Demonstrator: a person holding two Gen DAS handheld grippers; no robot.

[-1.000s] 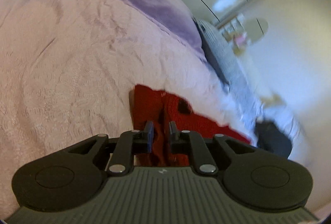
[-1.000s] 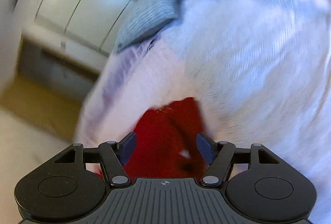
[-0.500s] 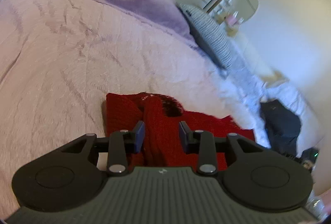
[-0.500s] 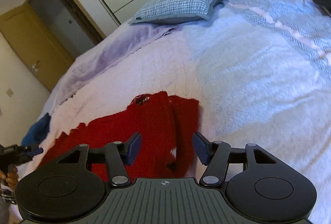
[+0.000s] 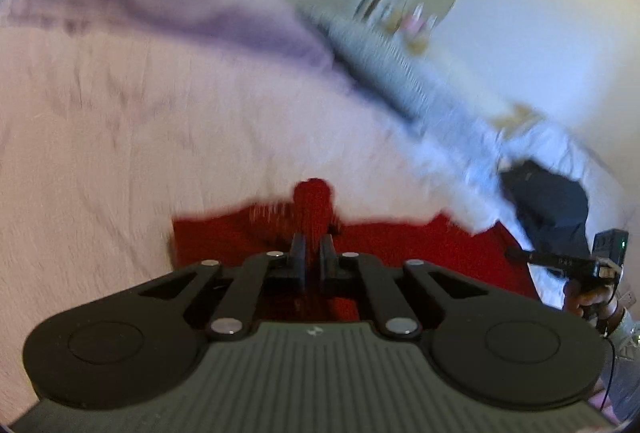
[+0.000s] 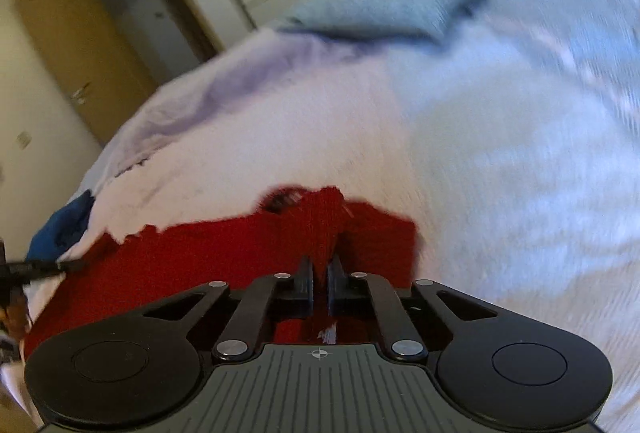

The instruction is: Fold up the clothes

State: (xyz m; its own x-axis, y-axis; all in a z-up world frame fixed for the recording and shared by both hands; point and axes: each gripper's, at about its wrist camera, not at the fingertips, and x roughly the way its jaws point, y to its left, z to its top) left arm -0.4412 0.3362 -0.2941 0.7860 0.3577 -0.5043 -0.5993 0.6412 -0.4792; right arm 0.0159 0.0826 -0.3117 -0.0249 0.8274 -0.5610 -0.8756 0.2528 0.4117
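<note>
A red knitted garment (image 5: 400, 245) lies flat on the pink bedspread (image 5: 120, 153). In the left wrist view my left gripper (image 5: 313, 247) is closing its jaws on a raised ridge of the red fabric, which sticks up past the fingertips. In the right wrist view the right gripper (image 6: 319, 269) is likewise closing on a pinched fold of the red garment (image 6: 200, 253) near its right edge. The pads of both press on the cloth. Both views are blurred.
A purple blanket (image 5: 160, 9) and a blue checked pillow (image 6: 380, 9) lie at the head of the bed. A dark garment (image 5: 552, 201) sits at the right, a blue one (image 6: 60, 229) at the left. A wooden door (image 6: 80, 45) and wardrobe stand behind.
Both grippers stood open over the red garment half a second ago. Now each has shut on a pinch of its fabric. Both views have rolled and shifted.
</note>
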